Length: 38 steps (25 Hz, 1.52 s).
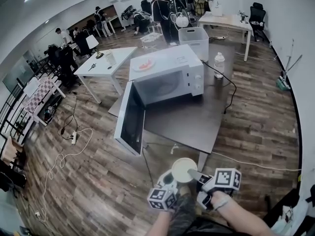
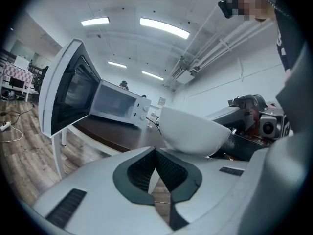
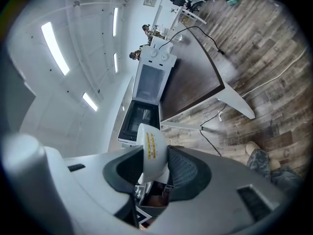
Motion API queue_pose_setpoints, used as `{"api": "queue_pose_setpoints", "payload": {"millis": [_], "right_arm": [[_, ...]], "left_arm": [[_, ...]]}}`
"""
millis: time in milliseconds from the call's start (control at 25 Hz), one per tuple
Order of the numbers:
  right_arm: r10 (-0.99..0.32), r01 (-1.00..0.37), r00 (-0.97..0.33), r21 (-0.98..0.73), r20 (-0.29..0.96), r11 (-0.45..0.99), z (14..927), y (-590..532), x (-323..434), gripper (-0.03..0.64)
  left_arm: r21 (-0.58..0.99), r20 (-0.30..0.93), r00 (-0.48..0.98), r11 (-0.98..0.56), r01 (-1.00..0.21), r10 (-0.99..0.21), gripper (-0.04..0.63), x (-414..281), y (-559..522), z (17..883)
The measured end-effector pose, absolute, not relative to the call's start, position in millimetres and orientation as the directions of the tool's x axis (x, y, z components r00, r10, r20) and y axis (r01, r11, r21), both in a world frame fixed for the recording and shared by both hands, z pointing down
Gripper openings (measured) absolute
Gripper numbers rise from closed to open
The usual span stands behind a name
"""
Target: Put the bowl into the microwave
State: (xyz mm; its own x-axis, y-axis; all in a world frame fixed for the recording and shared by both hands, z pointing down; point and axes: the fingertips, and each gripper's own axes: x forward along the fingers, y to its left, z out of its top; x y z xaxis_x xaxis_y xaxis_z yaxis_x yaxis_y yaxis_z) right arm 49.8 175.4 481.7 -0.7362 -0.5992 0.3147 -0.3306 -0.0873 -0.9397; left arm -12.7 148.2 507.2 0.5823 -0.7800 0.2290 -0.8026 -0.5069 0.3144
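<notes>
Bowl (image 1: 183, 170): white, round, smooth outside, pale plain inside seen from the head view. A yellow label strip sits on its wall in the right gripper view (image 3: 151, 151).

R gripper (image 3: 155, 153) pinches the bowl's rim, one pad inside the wall and one outside, so the bowl stands edge-on between its jaws.

L gripper (image 2: 155, 152): pads pressed together at the tips, nothing between them. The bowl (image 2: 193, 131) hangs just past those tips, up and to the right. Can't tell if they touch.

Microwave (image 1: 170, 77) is well ahead of both sets of jaws, on a dark table (image 1: 187, 122). Its door (image 1: 130, 119) is swung wide open to the left. What's in the cavity can't be made out.

A plate (image 1: 143, 64) w/ something reddish lies on top of the microwave. A bottle (image 1: 219, 64) stands on the table beside it.

Pose: both forearms come in from the bottom edge of the head view. The L gripper (image 1: 170, 182) and R gripper (image 1: 195, 175) are close together, short of the table's near edge, aimed slightly downward. The R gripper is rolled, so its view shows the room turned sideways.
</notes>
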Motion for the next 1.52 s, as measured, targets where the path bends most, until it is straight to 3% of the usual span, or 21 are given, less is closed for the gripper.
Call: {"api": "queue_pose_setpoints", "payload": {"millis": [1520], "right_arm": [[-0.648,-0.344,-0.683,-0.931,0.338,-0.124,489.2,-1.8,39.8,0.137]], "left_arm": [[0.361,0.229,0.612,-0.518,-0.776,-0.757,0.005,-24.7,-26.1,515.0]]}}
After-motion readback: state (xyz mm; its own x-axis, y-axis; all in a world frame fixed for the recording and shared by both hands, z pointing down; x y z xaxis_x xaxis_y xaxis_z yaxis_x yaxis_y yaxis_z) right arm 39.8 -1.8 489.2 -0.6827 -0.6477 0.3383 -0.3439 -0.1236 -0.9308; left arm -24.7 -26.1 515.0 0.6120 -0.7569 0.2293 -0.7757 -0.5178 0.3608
